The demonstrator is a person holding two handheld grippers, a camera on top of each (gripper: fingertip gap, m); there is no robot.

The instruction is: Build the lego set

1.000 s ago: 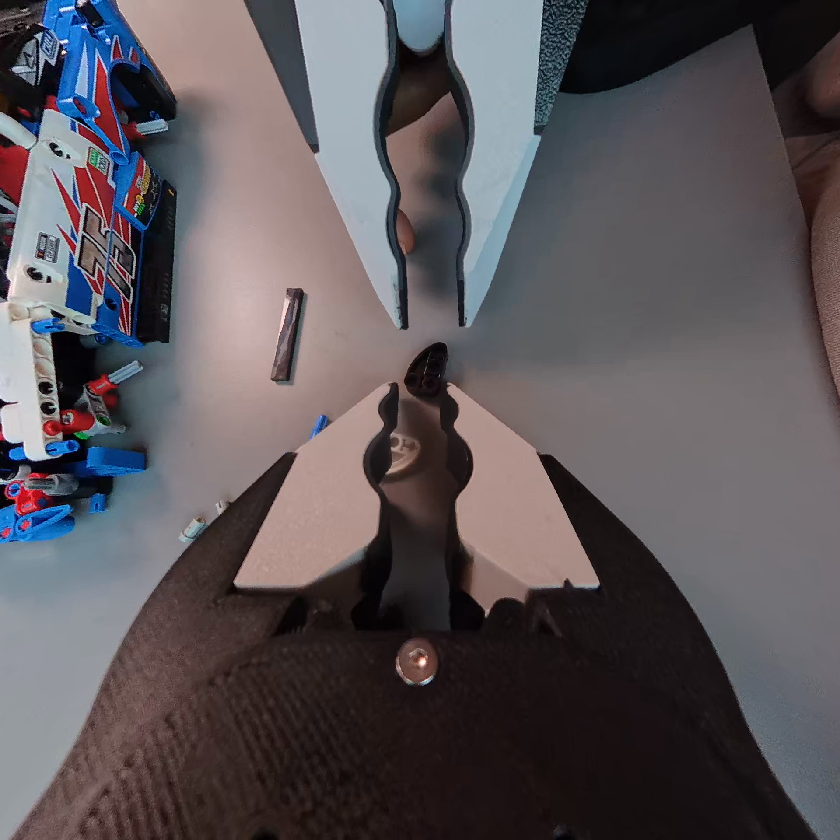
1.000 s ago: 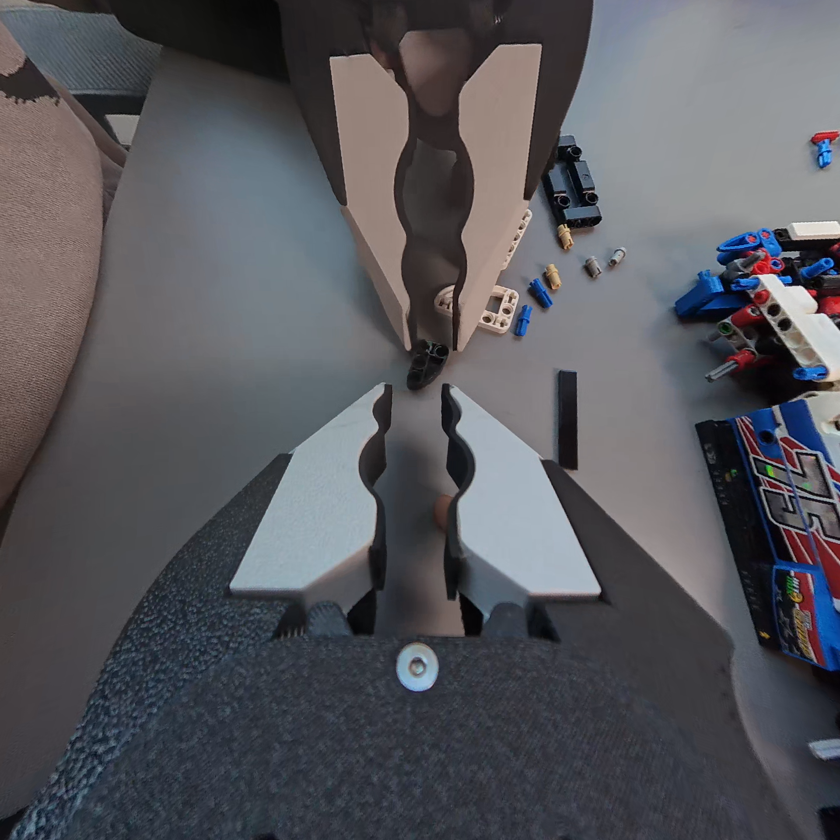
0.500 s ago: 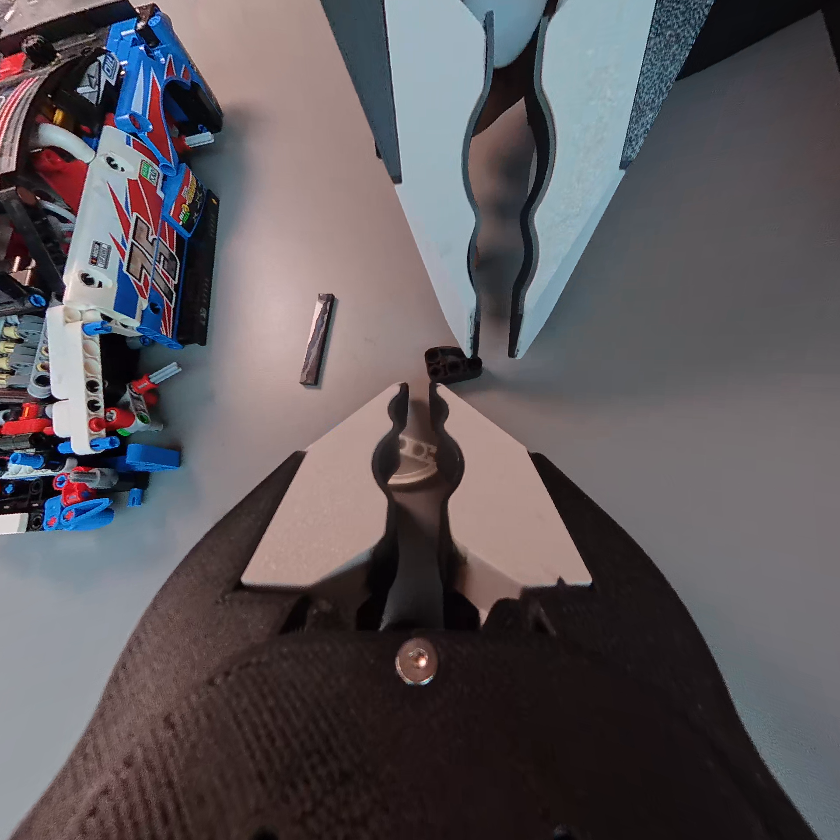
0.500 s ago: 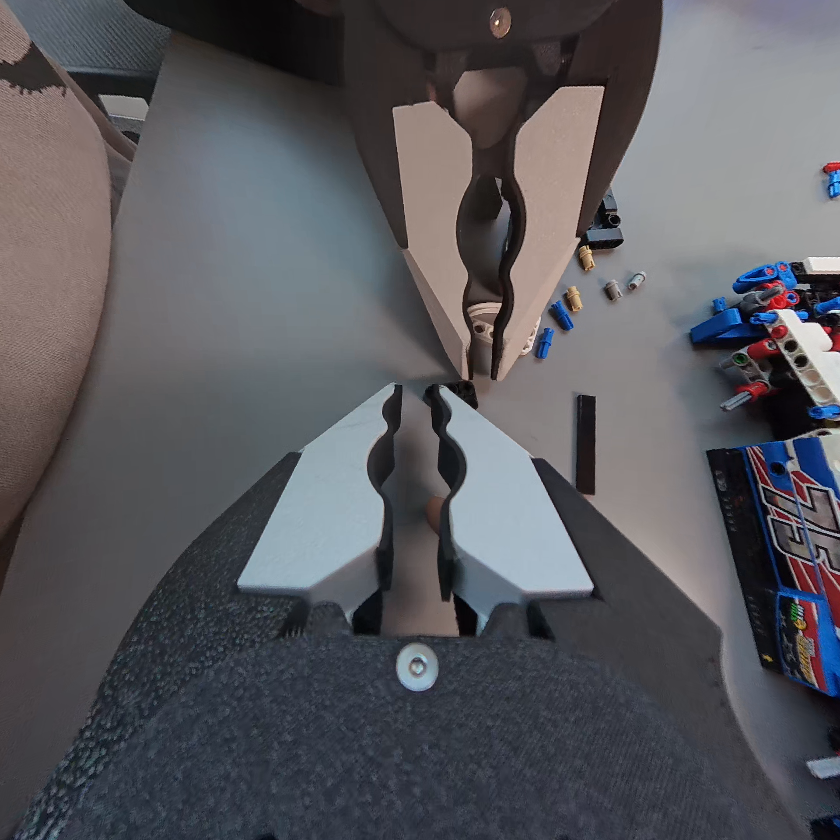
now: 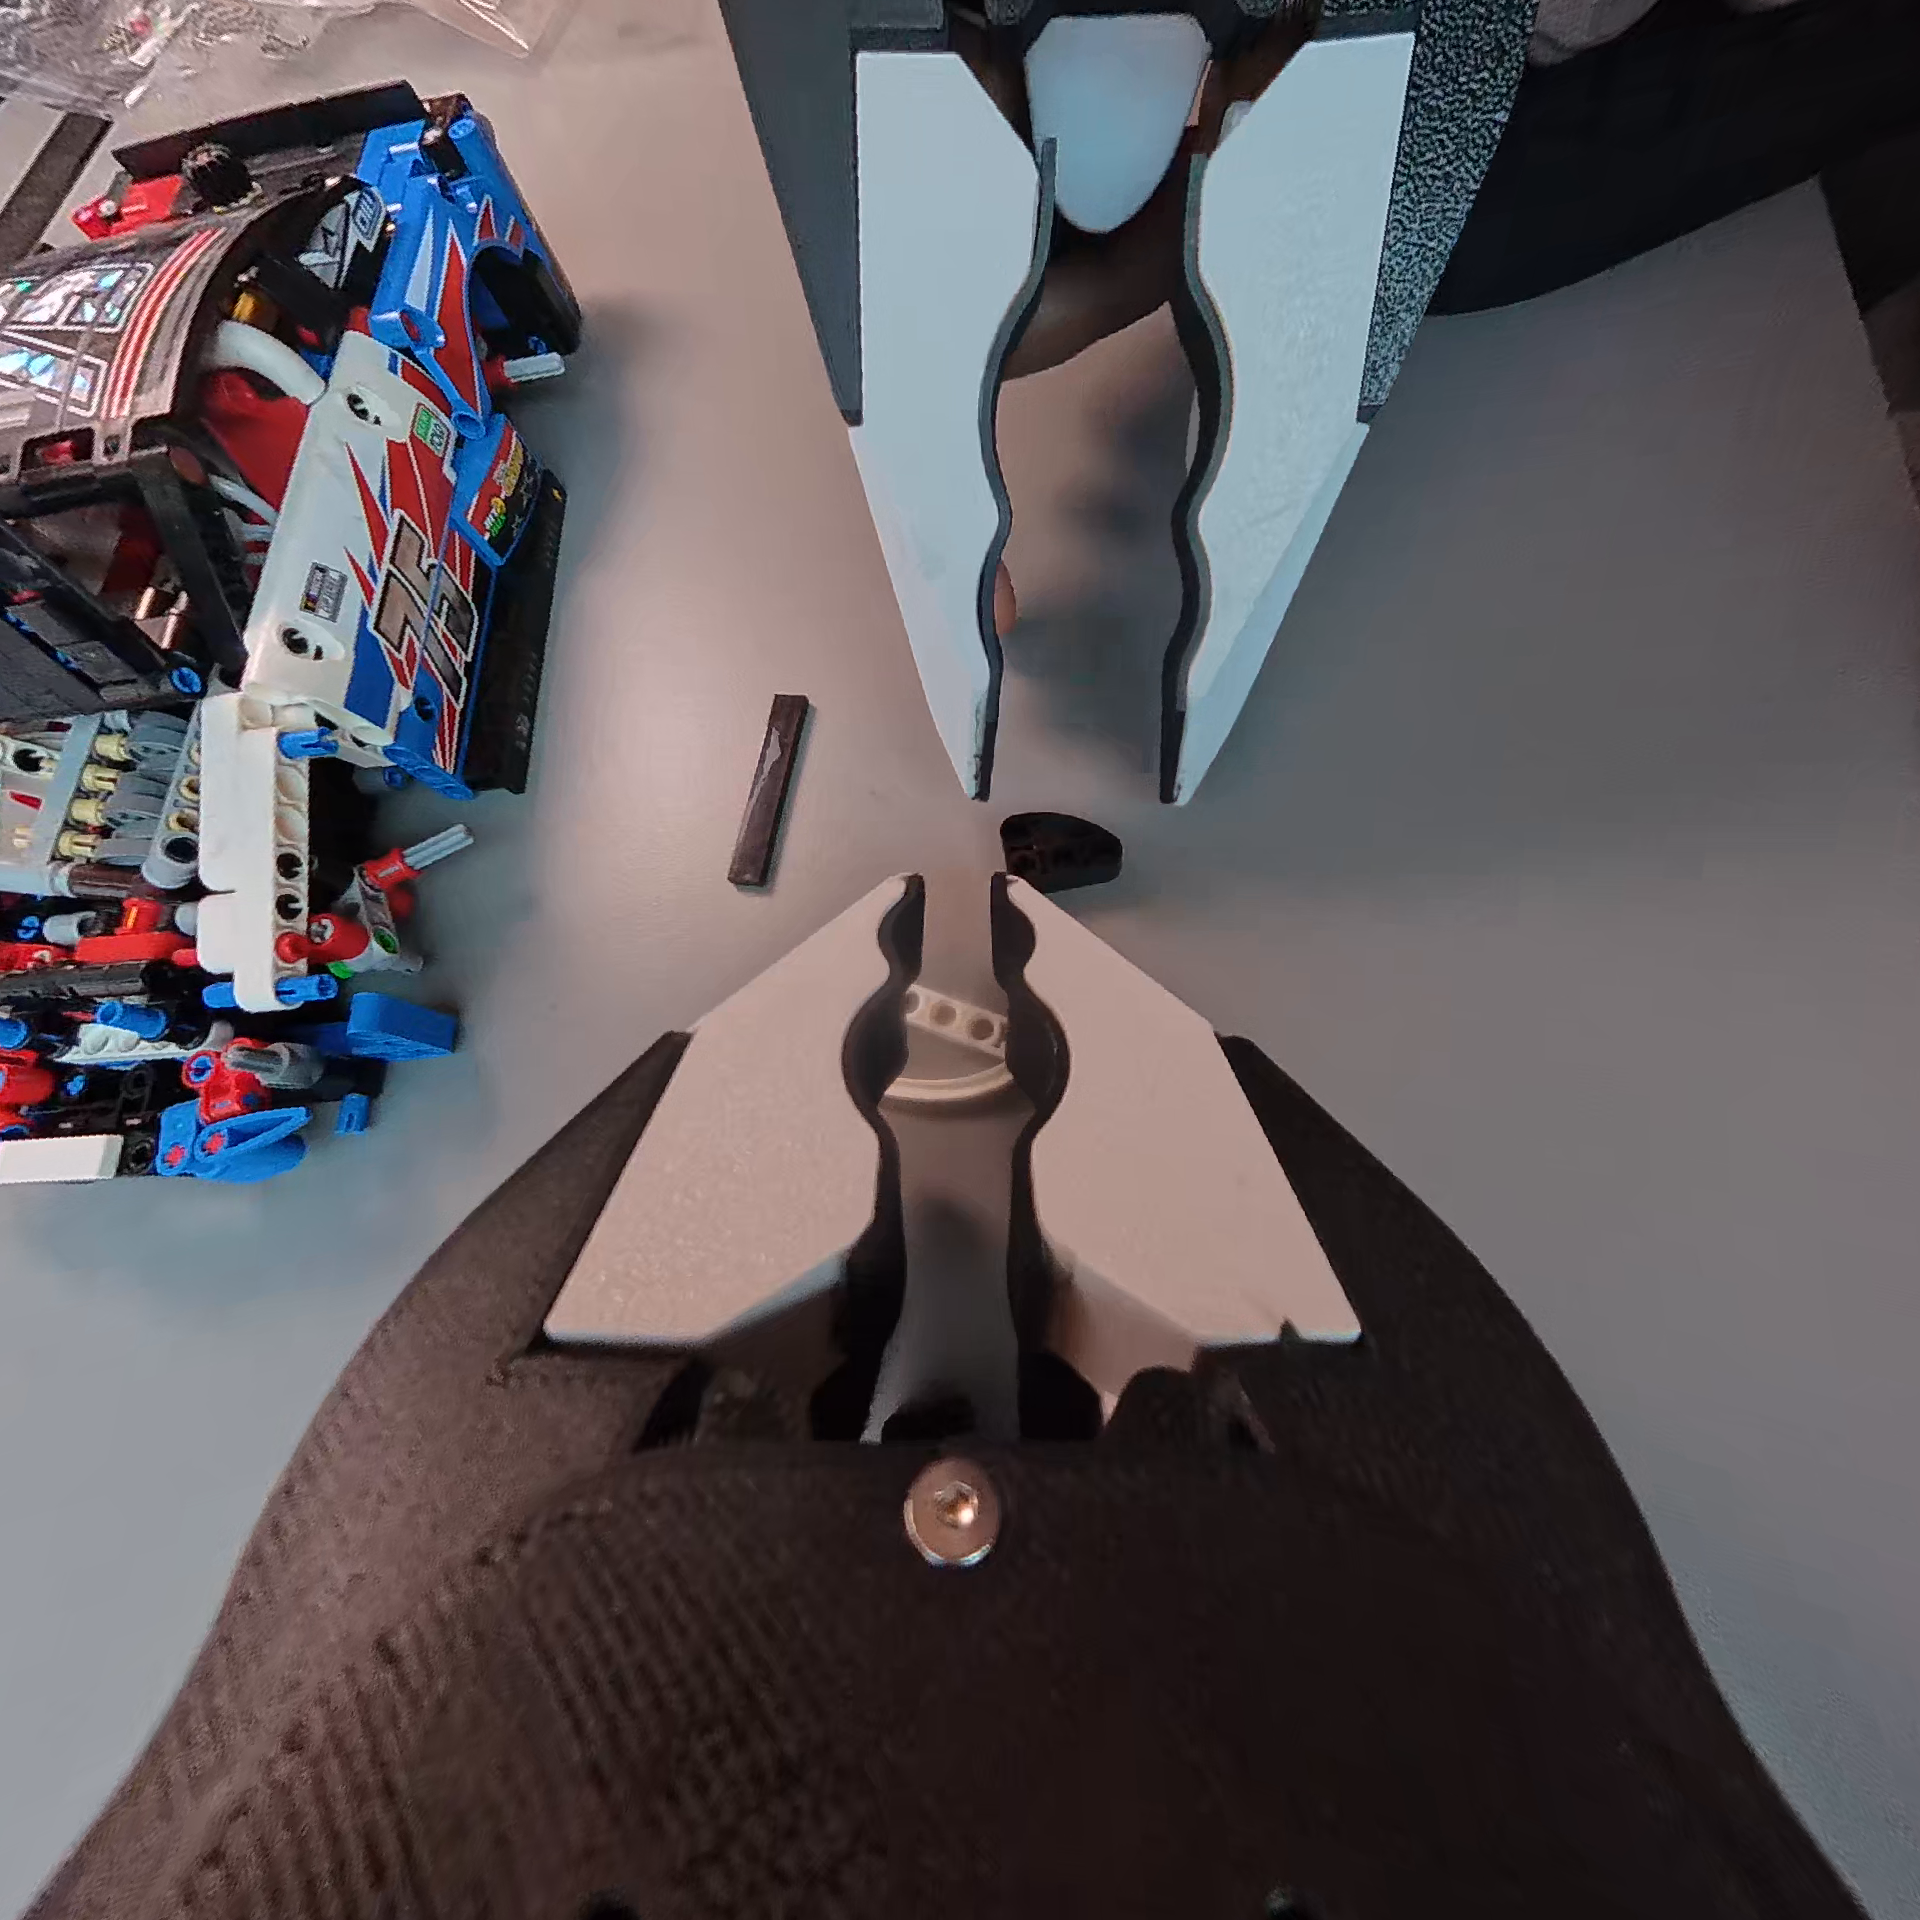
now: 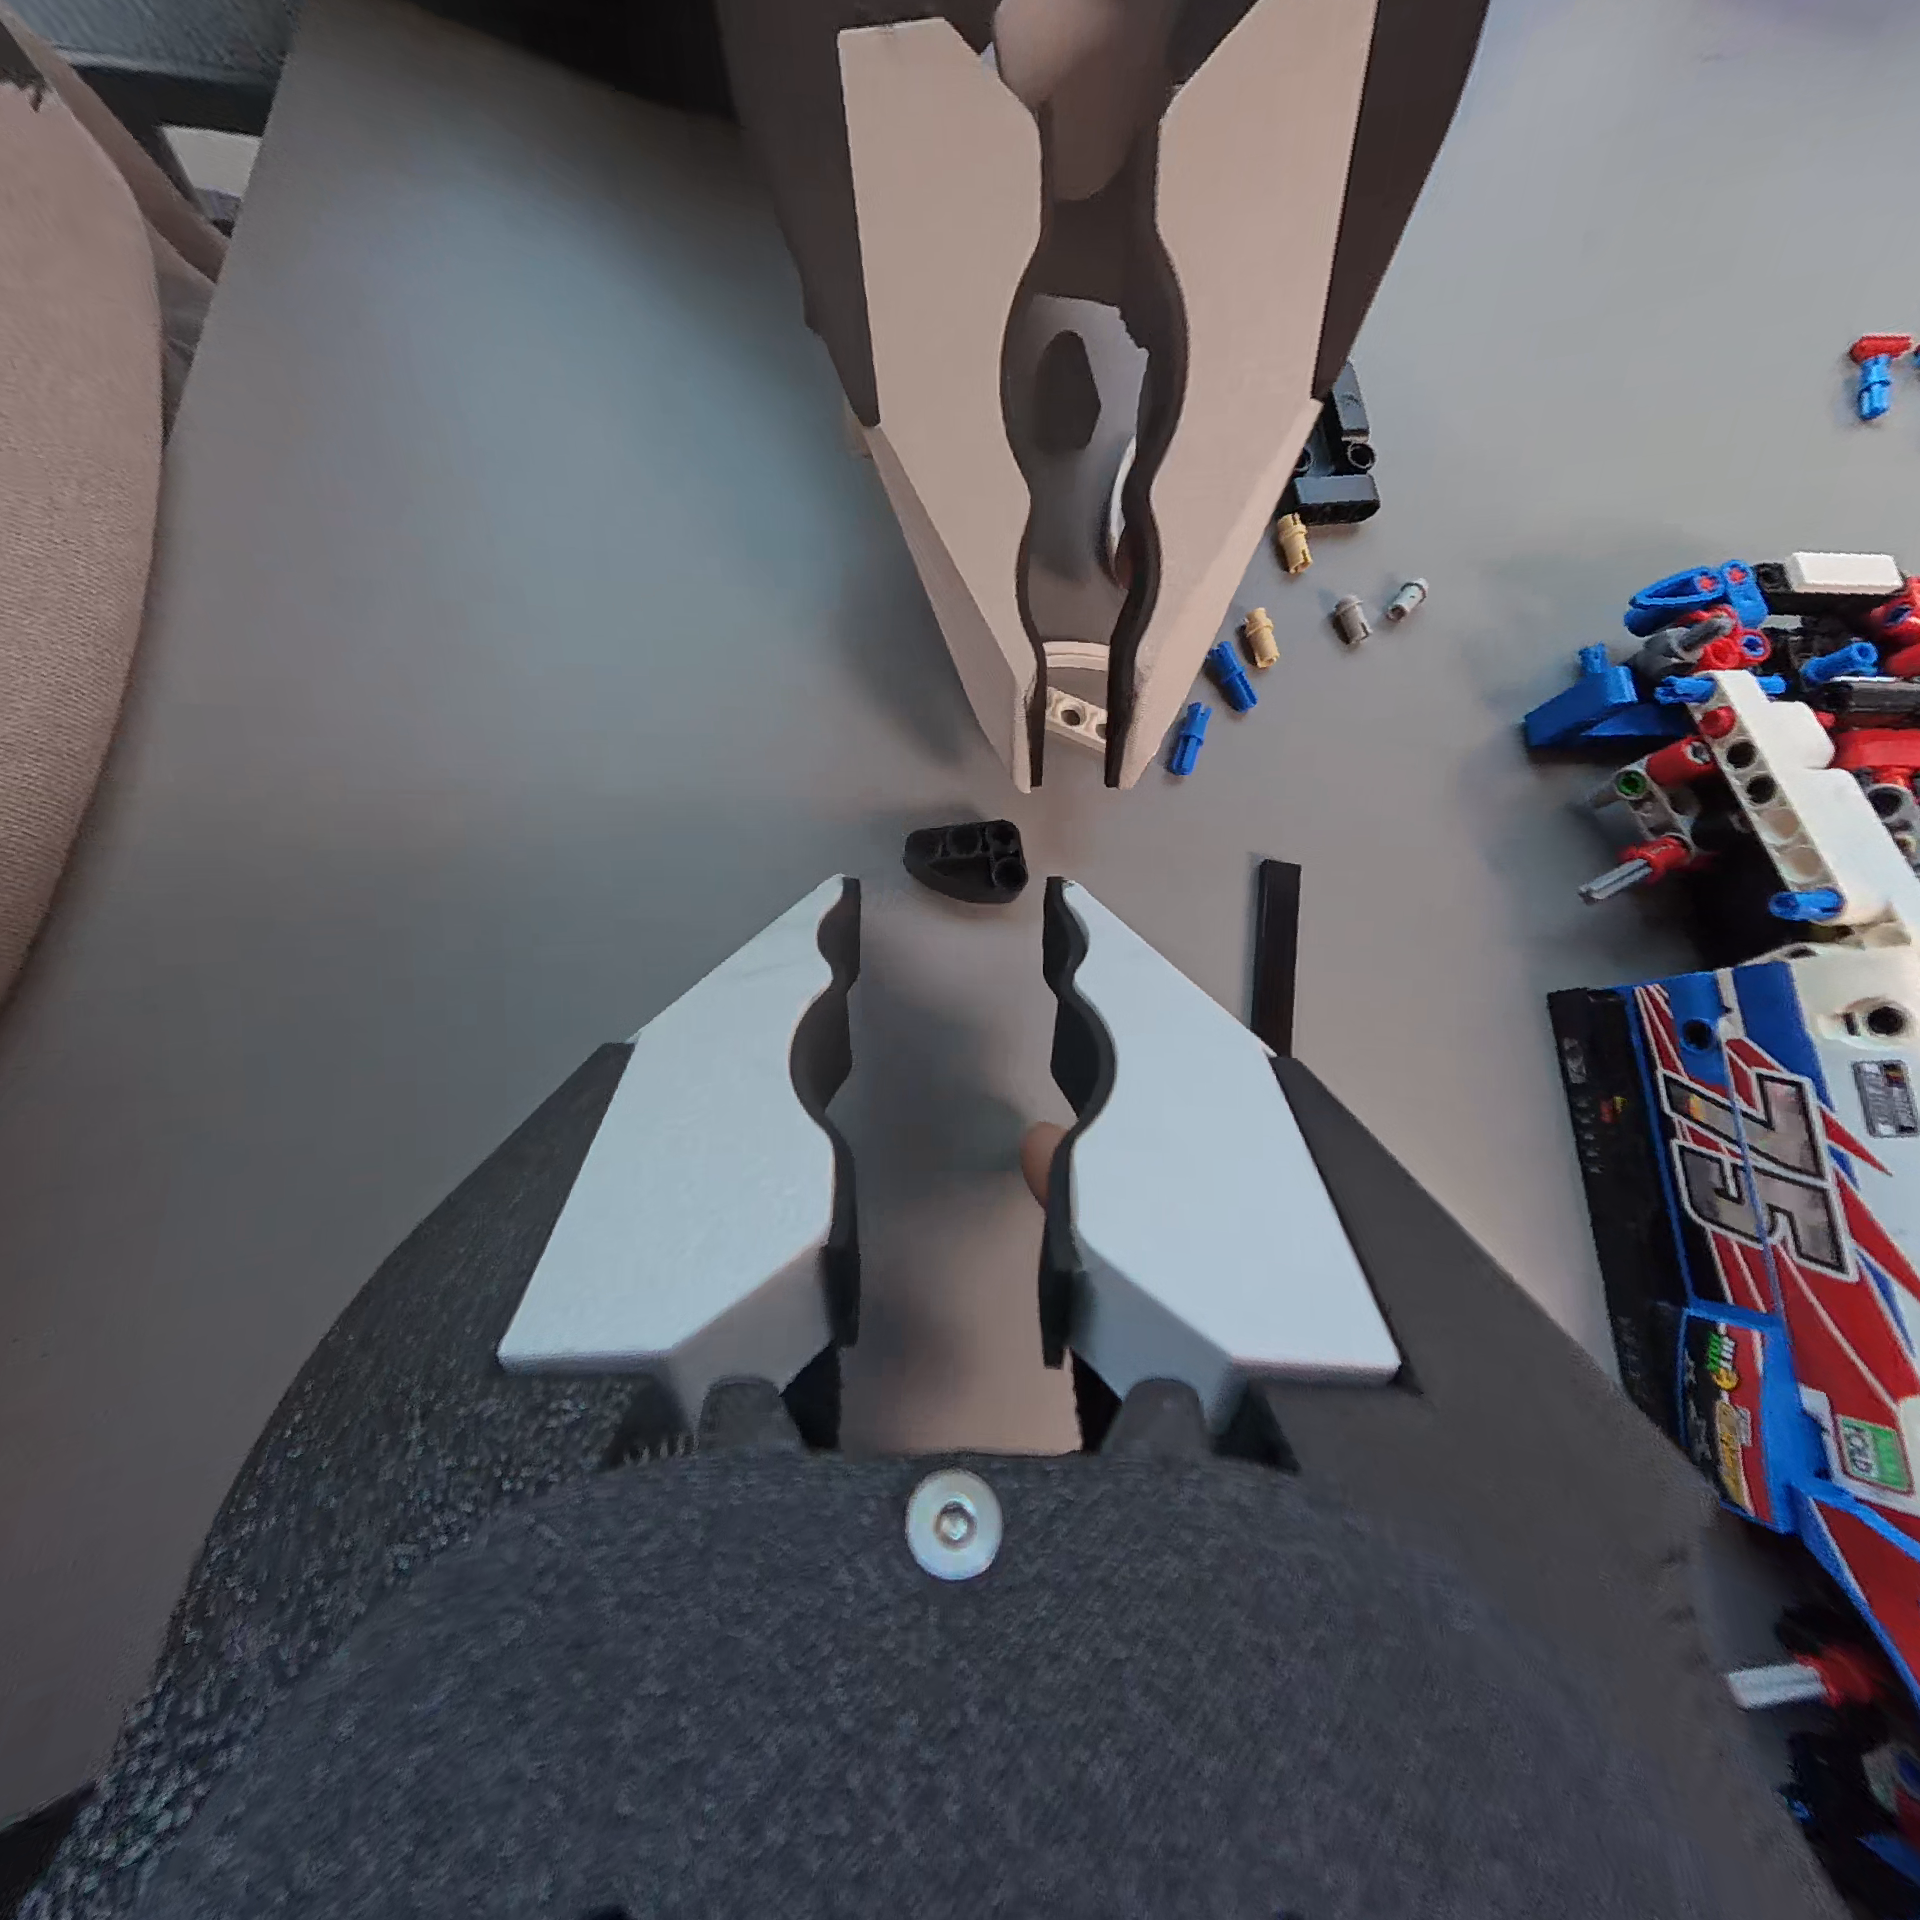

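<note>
A small black lego connector [image 6: 966,857] lies on the grey table [image 6: 499,623] between the two grippers, which face each other tip to tip. My right gripper [image 6: 951,883] is open wide, and the connector lies just ahead of its fingertips, touched by neither pad. In the left wrist view the connector [image 5: 1065,852] lies just right of my left gripper [image 5: 954,883], which is open by a narrow gap and holds nothing. A white holed lego piece [image 5: 956,1023] lies on the table beneath the left fingers. The right gripper [image 5: 1075,795] shows opposite.
The blue, red and white lego car [image 5: 395,540] stands at the left, also in the right wrist view [image 6: 1766,1143]. A black flat tile [image 5: 769,790] lies beside it. Loose blue pins [image 6: 1231,675], tan pins [image 6: 1260,636] and a black beam [image 6: 1340,457] lie behind the left gripper [image 6: 1075,779]. The grippers are tip to tip, or close to it. From either gripper's tips it is about 5 centimeters to the black flat tile [image 5: 769,790]. Seen from the right wrist view [image 6: 1274,972] as well.
My right gripper narrowed and then opened wide. My left gripper narrowed, then opened slightly. The black connector has turned and shifted from the left fingertips to lie flat before the right gripper's tips.
</note>
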